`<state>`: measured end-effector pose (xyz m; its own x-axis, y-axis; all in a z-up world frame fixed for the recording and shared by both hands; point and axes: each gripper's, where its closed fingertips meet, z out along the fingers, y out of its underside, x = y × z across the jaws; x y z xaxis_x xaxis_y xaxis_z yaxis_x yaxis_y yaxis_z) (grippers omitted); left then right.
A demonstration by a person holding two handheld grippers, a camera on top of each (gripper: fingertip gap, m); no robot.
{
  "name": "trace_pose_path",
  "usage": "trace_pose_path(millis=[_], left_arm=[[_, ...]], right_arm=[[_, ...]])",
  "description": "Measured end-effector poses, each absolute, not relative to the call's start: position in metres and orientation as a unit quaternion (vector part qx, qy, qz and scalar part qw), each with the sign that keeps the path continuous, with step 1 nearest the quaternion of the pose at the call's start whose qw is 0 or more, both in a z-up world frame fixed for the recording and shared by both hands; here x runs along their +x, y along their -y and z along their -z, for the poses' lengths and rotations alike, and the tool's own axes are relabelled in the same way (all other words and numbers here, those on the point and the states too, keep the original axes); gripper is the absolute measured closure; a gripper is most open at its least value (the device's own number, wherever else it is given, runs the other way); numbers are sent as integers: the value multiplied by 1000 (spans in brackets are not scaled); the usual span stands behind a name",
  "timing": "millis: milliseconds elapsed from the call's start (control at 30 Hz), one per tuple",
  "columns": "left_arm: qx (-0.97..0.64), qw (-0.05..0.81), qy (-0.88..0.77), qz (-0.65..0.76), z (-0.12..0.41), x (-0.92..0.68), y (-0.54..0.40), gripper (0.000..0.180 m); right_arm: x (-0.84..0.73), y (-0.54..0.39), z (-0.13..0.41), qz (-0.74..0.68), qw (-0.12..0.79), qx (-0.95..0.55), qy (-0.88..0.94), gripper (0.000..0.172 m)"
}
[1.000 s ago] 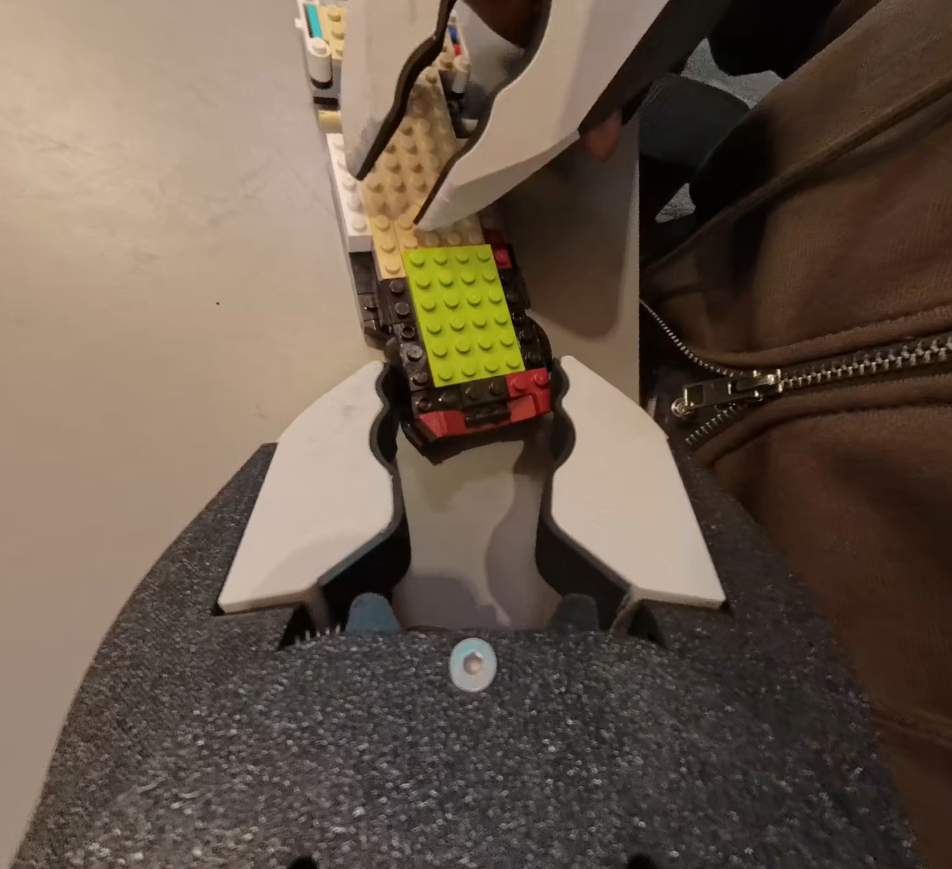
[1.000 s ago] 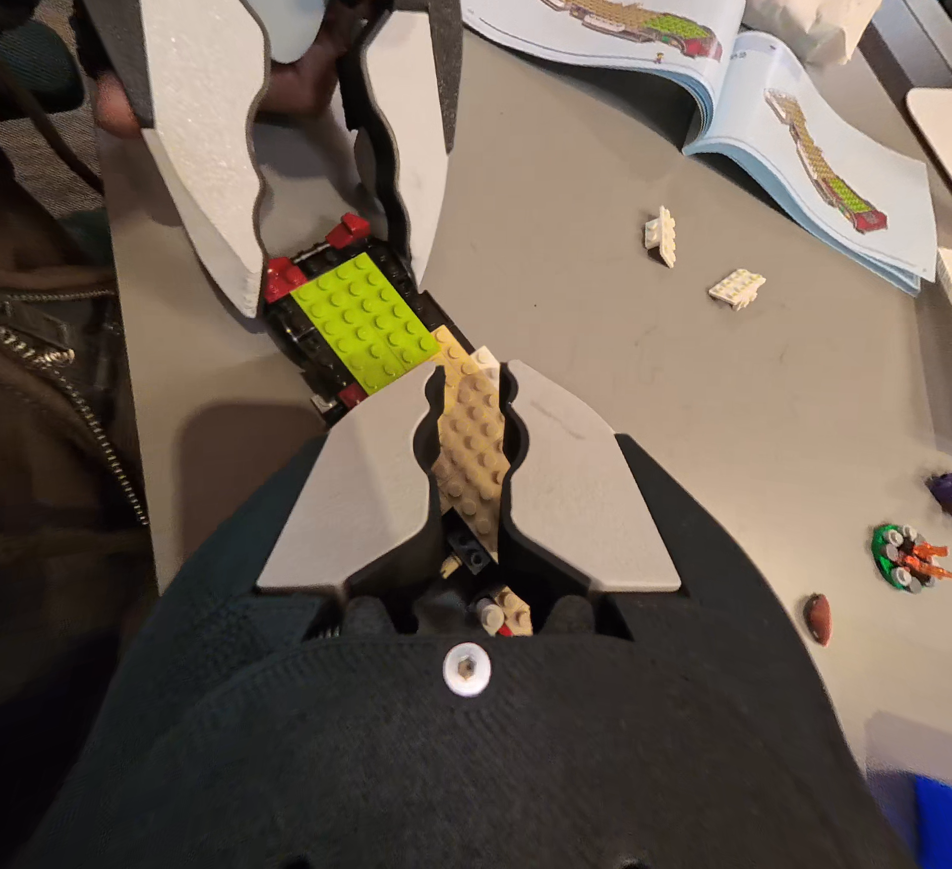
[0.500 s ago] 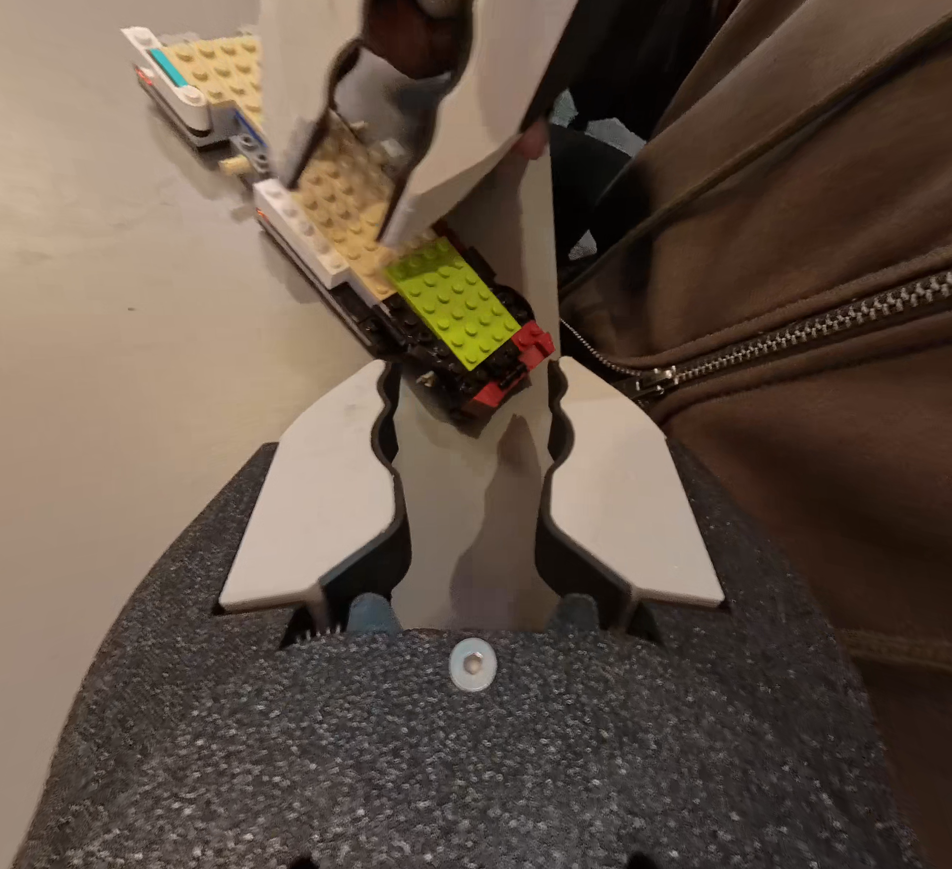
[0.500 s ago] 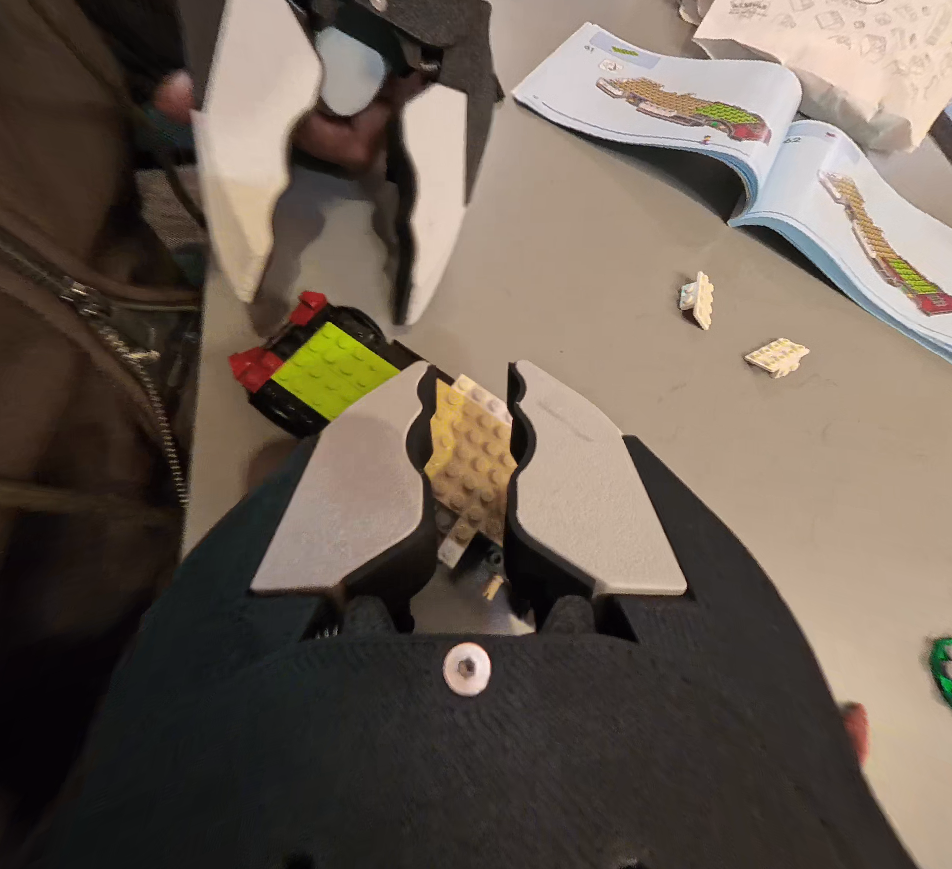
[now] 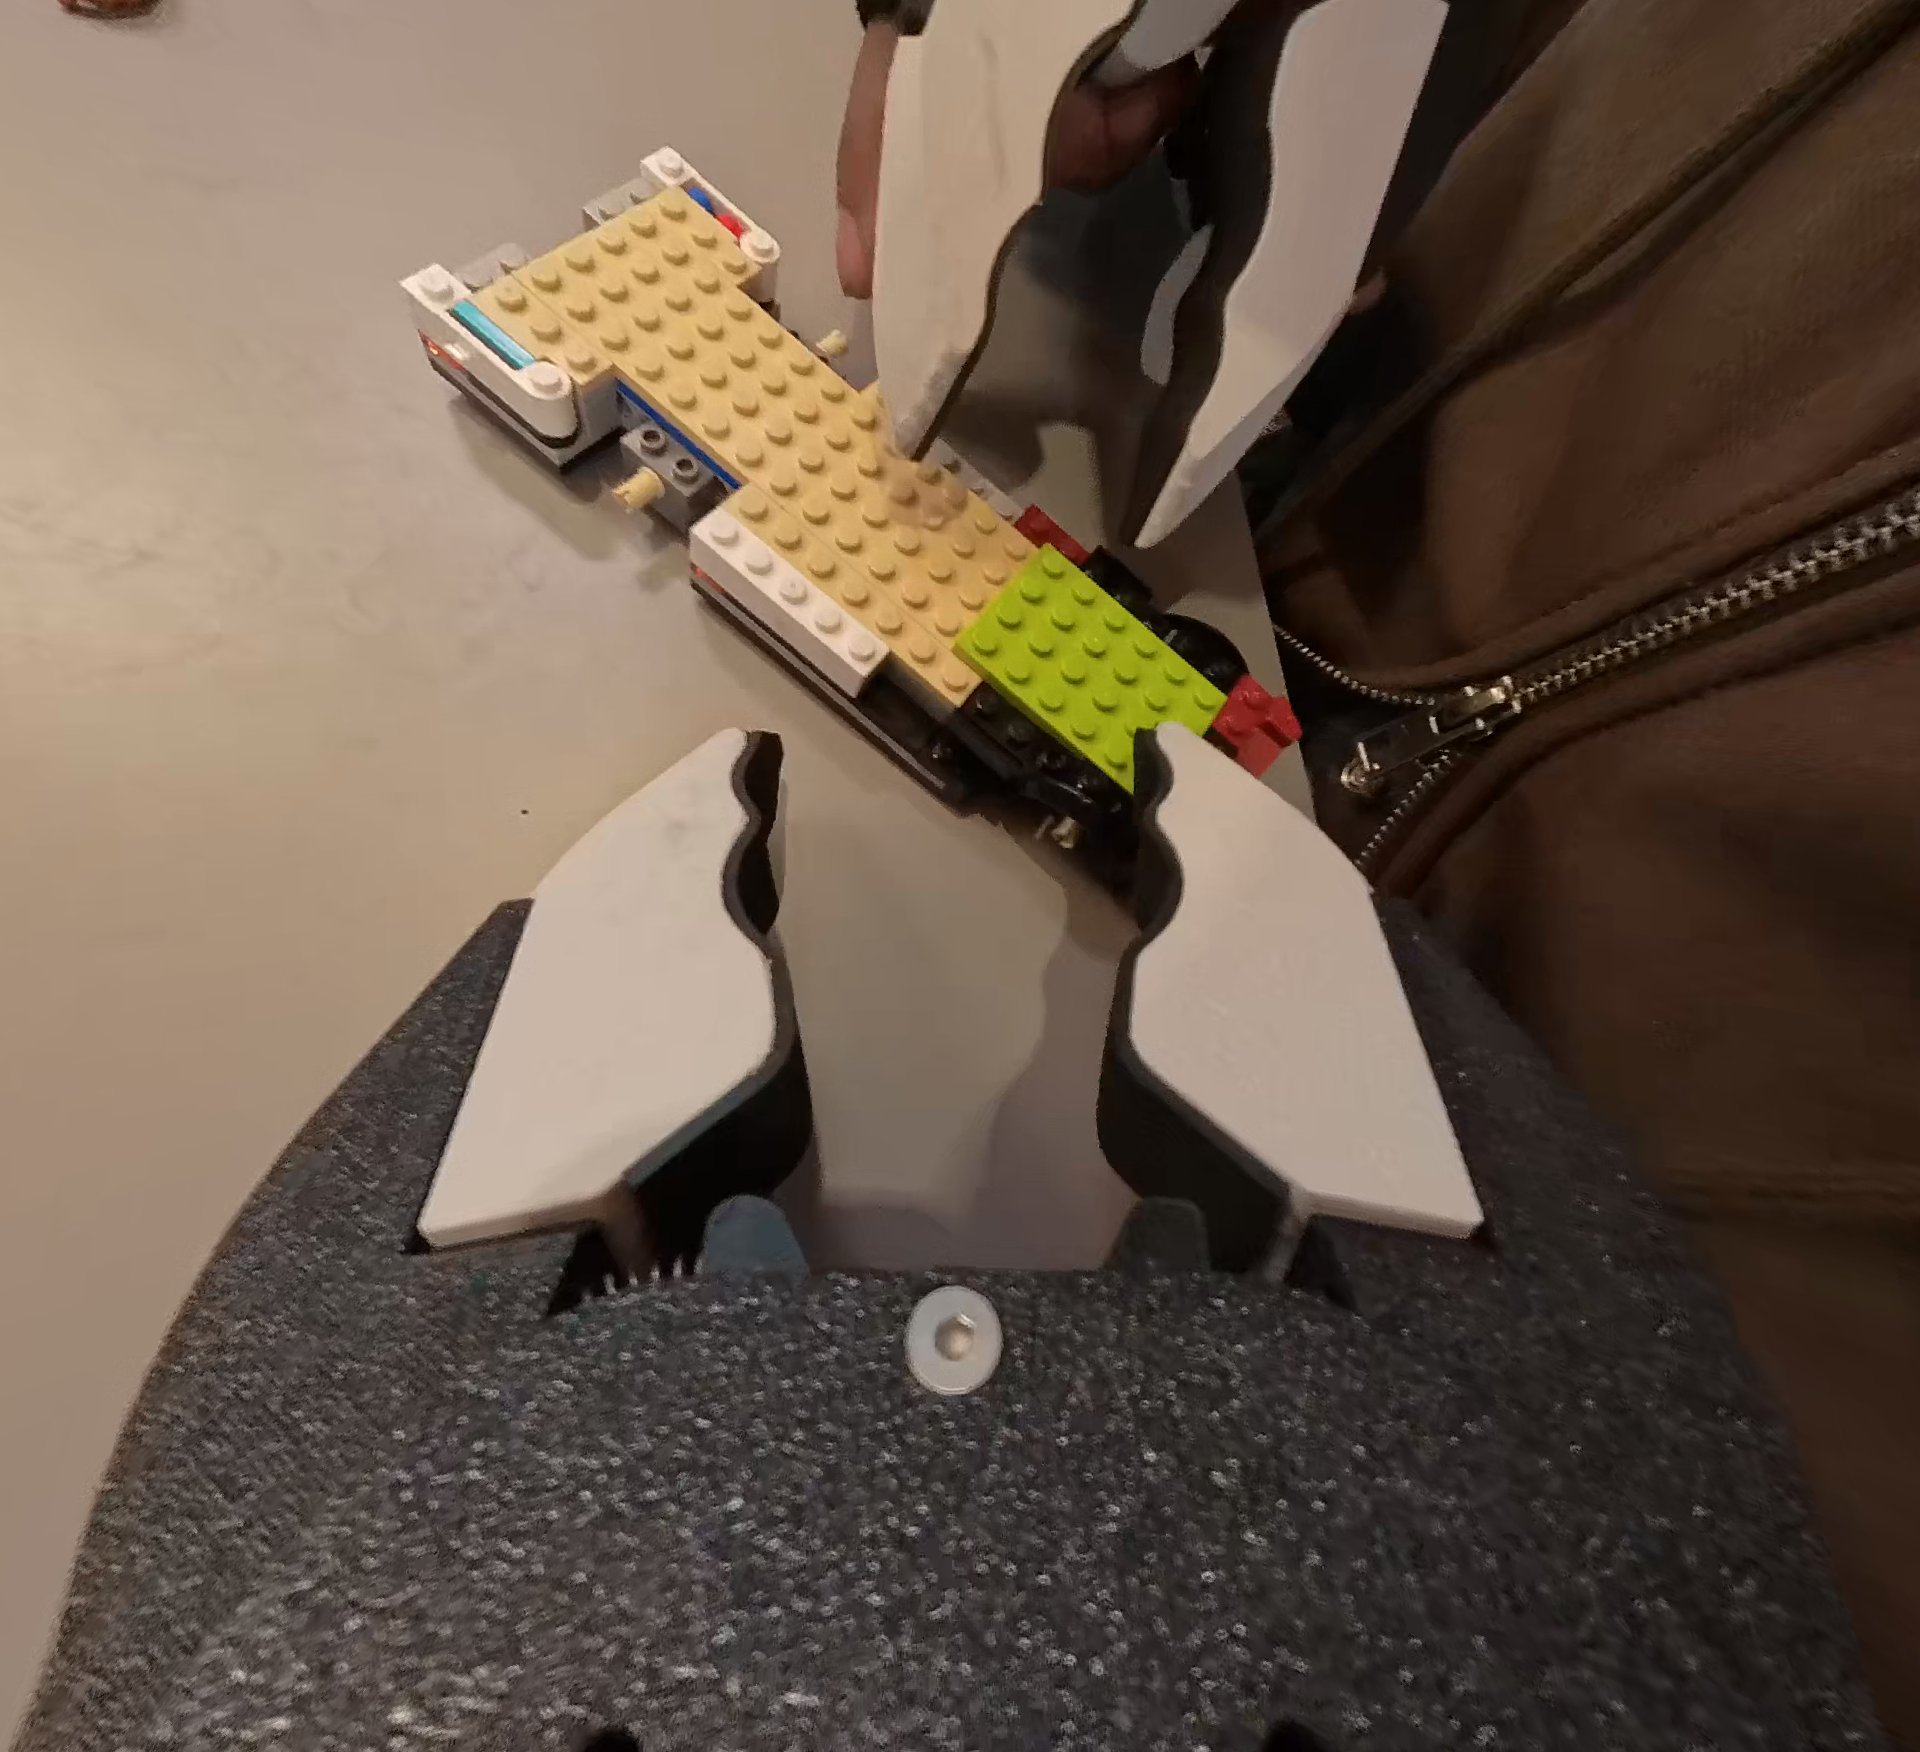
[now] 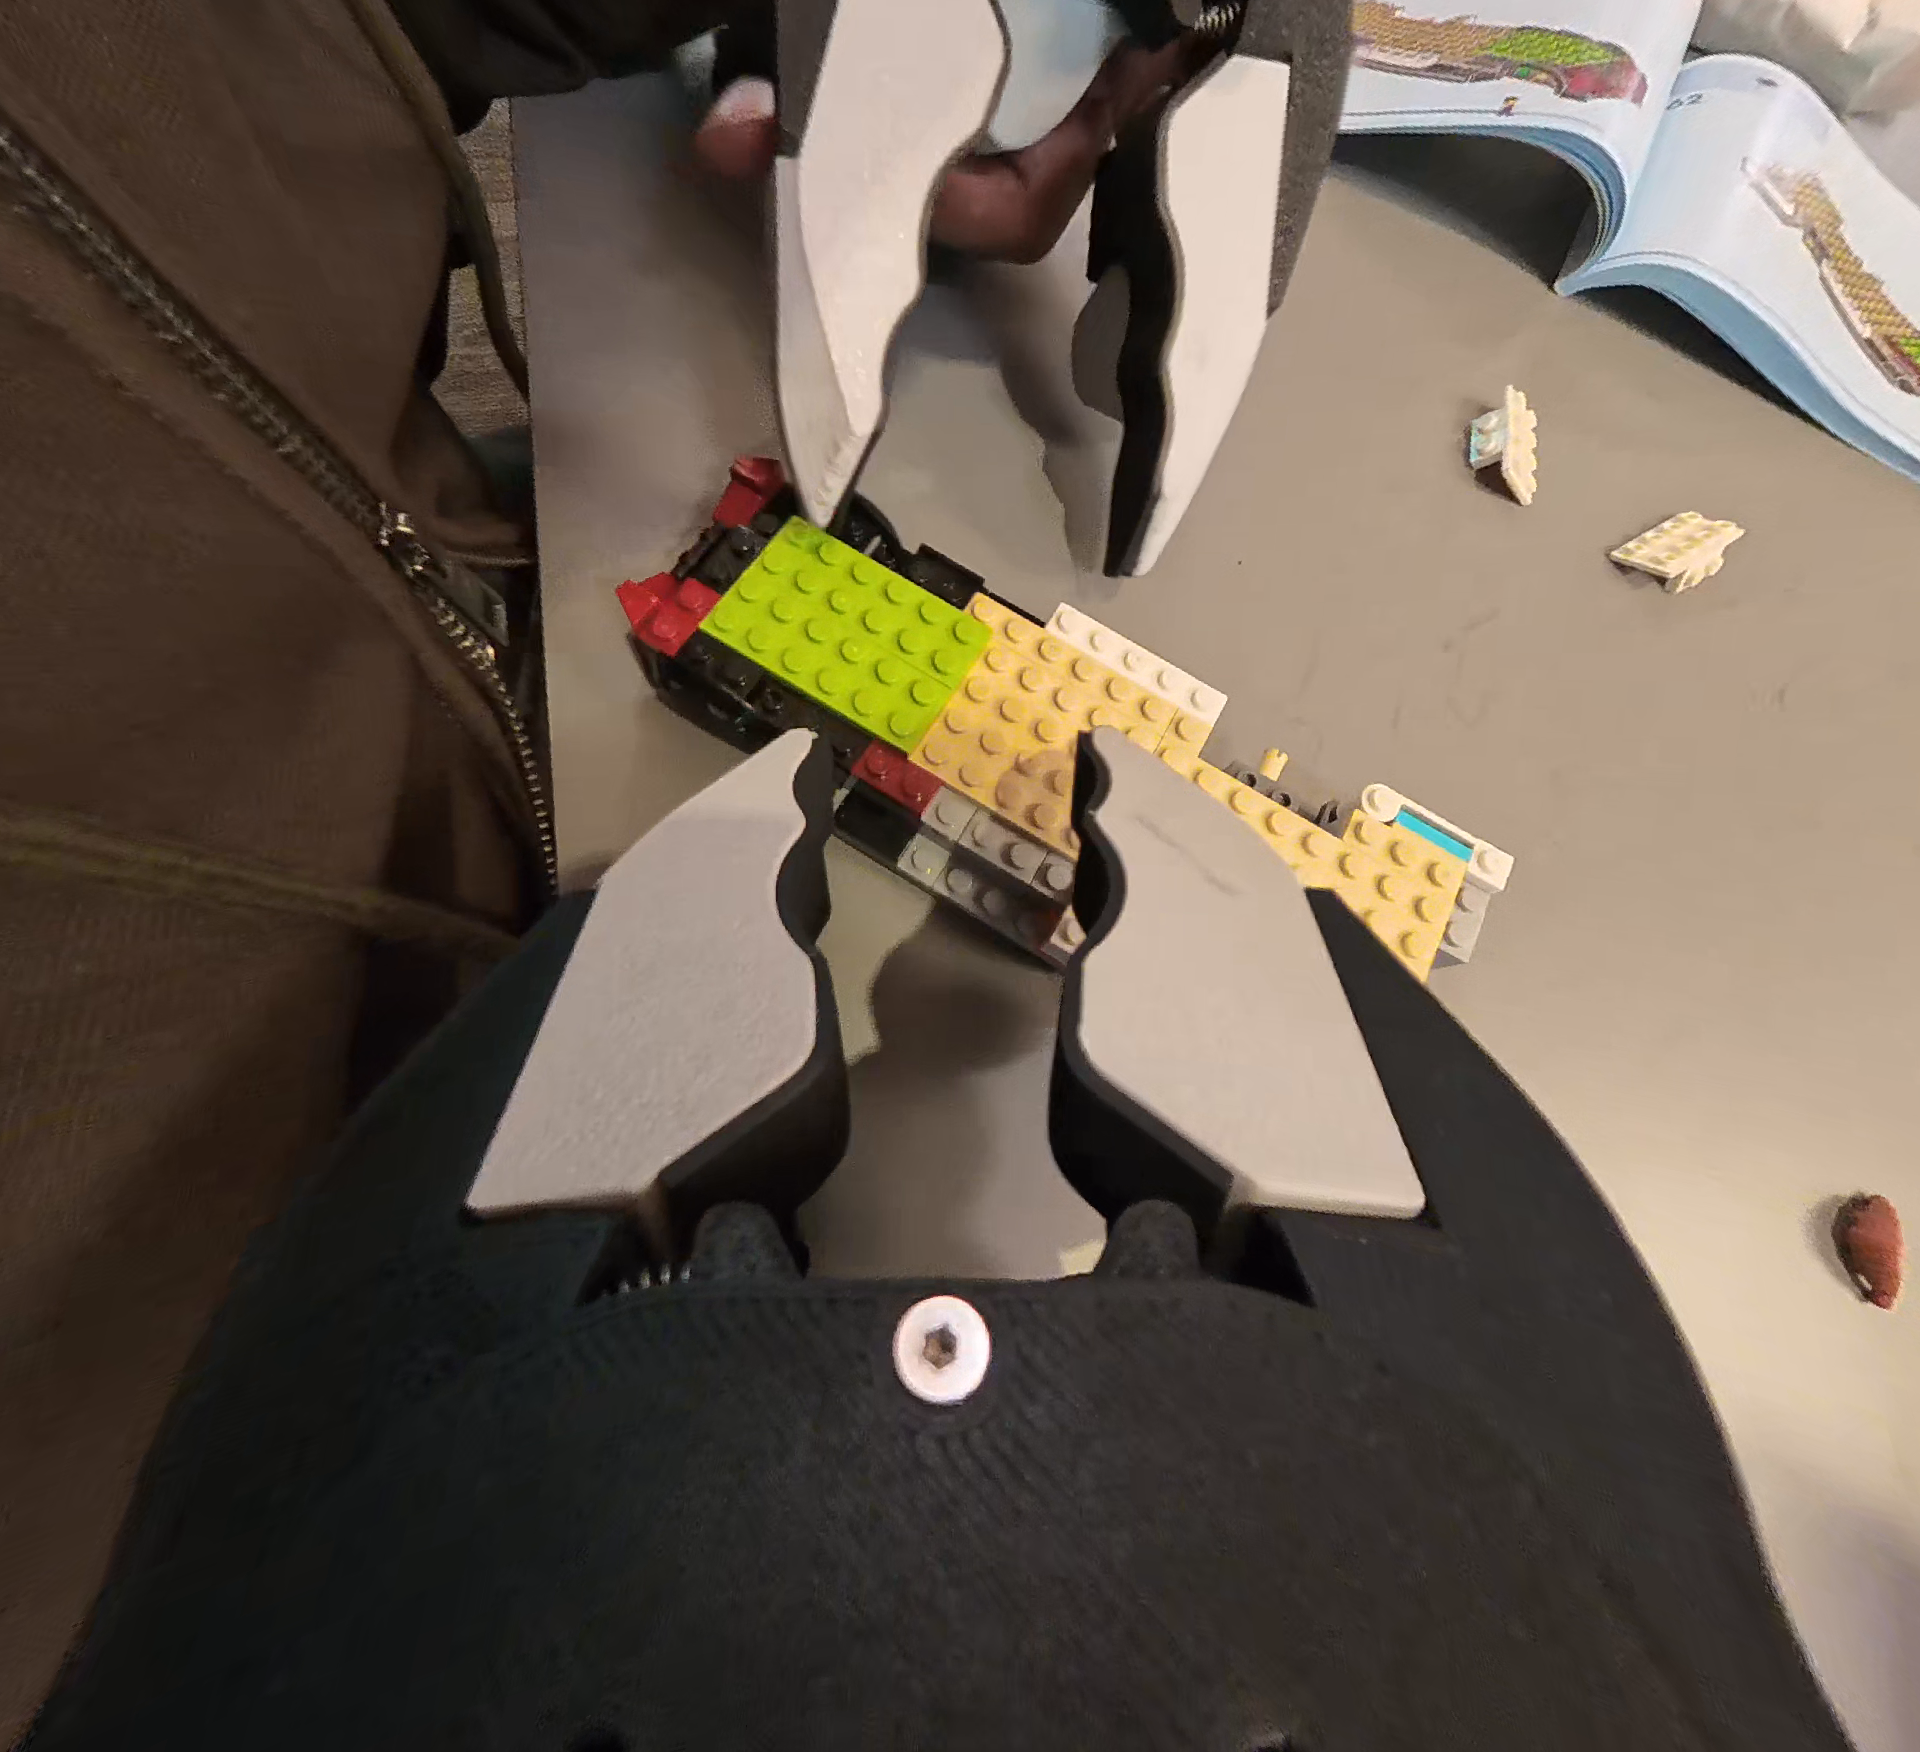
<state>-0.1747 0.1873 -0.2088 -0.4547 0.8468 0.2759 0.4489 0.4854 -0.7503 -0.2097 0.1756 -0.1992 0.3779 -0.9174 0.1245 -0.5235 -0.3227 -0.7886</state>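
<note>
A long brick model (image 5: 790, 435), with tan plates, a lime plate, a white strip and a red and black nose, lies flat on the grey table (image 5: 260, 663). My left gripper (image 5: 966, 746) is open and empty, its right fingertip just over the lime end. My right gripper (image 6: 951, 746) is open and empty above the model's (image 6: 1039, 694) tan and grey side. In the left wrist view the right gripper (image 5: 1039, 492) hangs over the tan plates, one fingertip close to them. In the right wrist view the left gripper (image 6: 982, 533) hovers over the nose.
An open instruction booklet (image 6: 1662, 175) lies at the far right. Two small whitish pieces (image 6: 1507, 445) (image 6: 1673, 549) and a brown piece (image 6: 1870, 1250) lie loose on the table. A person's brown zipped jacket (image 5: 1610, 559) is at the table's edge by the nose. About 5 centimetres separates my left fingertips from my right.
The right gripper, shut on the model's tan part before, has opened and let it go. The left gripper has widened and drawn back from the nose. The model now lies on the table.
</note>
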Motion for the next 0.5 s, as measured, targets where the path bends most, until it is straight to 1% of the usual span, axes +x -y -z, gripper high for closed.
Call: trace_pose_path(millis=[267, 400, 467, 500], left_arm=[[-406, 326, 805, -284, 215, -174, -186, 117], [-366, 323, 823, -290, 215, -167, -184, 119], [-348, 333, 825, -295, 212, -167, -188, 121], [-344, 336, 825, -298, 211, -168, -191, 121]], right_arm=[[-204, -187, 201, 294, 354, -782, -420, 112], [-197, -186, 196, 289, 354, -782, -424, 114], [-194, -183, 195, 274, 359, -769, -453, 119], [-192, -182, 194, 265, 364, -759, -470, 119]])
